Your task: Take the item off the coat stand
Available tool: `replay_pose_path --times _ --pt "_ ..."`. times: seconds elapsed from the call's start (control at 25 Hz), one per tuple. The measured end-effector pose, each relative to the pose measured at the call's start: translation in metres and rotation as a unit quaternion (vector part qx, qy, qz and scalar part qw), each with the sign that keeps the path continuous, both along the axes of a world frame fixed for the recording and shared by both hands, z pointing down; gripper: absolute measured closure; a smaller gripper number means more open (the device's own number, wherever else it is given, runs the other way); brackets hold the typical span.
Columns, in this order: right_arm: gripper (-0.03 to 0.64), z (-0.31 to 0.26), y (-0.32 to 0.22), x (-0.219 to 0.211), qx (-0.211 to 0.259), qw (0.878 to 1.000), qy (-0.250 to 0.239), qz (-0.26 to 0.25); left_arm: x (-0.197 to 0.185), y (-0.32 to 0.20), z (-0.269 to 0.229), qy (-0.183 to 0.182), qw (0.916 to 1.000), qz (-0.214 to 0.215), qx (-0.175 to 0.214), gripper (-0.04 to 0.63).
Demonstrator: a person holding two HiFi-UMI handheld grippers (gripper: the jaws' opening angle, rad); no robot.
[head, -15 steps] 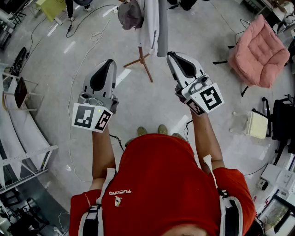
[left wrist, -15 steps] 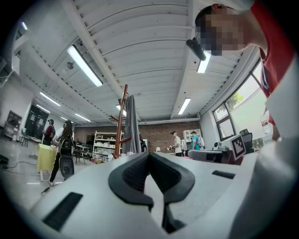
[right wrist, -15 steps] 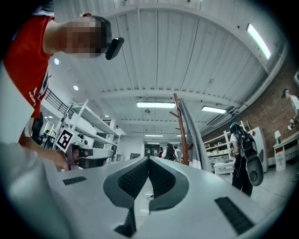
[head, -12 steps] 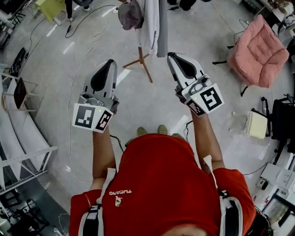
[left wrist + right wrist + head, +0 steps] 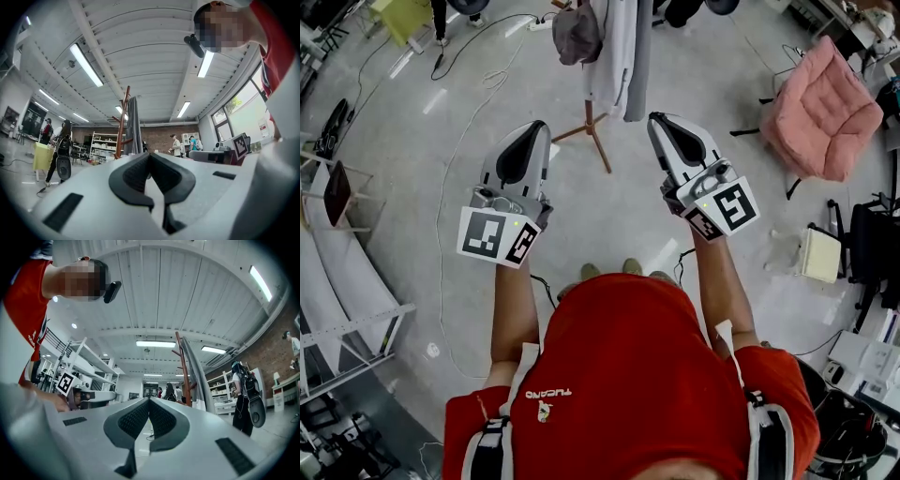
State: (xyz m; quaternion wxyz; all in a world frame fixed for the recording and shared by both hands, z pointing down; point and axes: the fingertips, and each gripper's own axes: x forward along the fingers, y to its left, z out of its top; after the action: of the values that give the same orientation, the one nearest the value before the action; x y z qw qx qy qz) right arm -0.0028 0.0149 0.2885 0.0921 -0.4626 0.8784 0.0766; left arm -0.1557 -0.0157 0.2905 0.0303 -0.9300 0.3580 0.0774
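A wooden coat stand (image 5: 589, 122) stands on the floor ahead of me, top centre in the head view. A long white and grey garment (image 5: 617, 56) hangs from it, with a dark grey cap (image 5: 578, 33) on its left side. My left gripper (image 5: 540, 127) is held out short of the stand's legs, shut and empty. My right gripper (image 5: 657, 119) is level with it on the right, just below the garment's hem, also shut with nothing in it. In the left gripper view the stand (image 5: 123, 119) and garment (image 5: 133, 126) rise beyond the closed tips (image 5: 149, 154). The right gripper view shows the stand (image 5: 181, 364) beyond its tips (image 5: 149, 400).
A pink armchair (image 5: 825, 108) sits at the right, with a black chair (image 5: 872, 248) and a pale box (image 5: 820, 253) nearer me. Metal shelving (image 5: 347, 281) runs along the left. Cables (image 5: 450, 178) trail over the grey floor. Several people stand far off in the gripper views.
Both grippers have moved a little forward toward the coat stand, and the stand sits slightly lower in the head view. Both stay shut.
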Motion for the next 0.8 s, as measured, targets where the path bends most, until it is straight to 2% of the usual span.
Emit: replay_pose_path --times 0.28,0.52,0.8 --pt "0.594 0.005 -0.006 -0.01 -0.008 1.0 0.009 0.017 0.0 -0.025 0.005 0.001 1.0 0.008 0.004 0.583" --pt "0.594 0.008 -0.031 -0.007 -0.013 1.0 0.007 0.024 -0.003 -0.061 0.013 0.001 1.0 -0.004 -0.004 0.577" --pt "0.594 0.01 -0.087 0.016 0.006 1.0 0.007 0.006 0.017 -0.122 0.037 -0.012 0.9993 -0.03 -0.016 0.456"
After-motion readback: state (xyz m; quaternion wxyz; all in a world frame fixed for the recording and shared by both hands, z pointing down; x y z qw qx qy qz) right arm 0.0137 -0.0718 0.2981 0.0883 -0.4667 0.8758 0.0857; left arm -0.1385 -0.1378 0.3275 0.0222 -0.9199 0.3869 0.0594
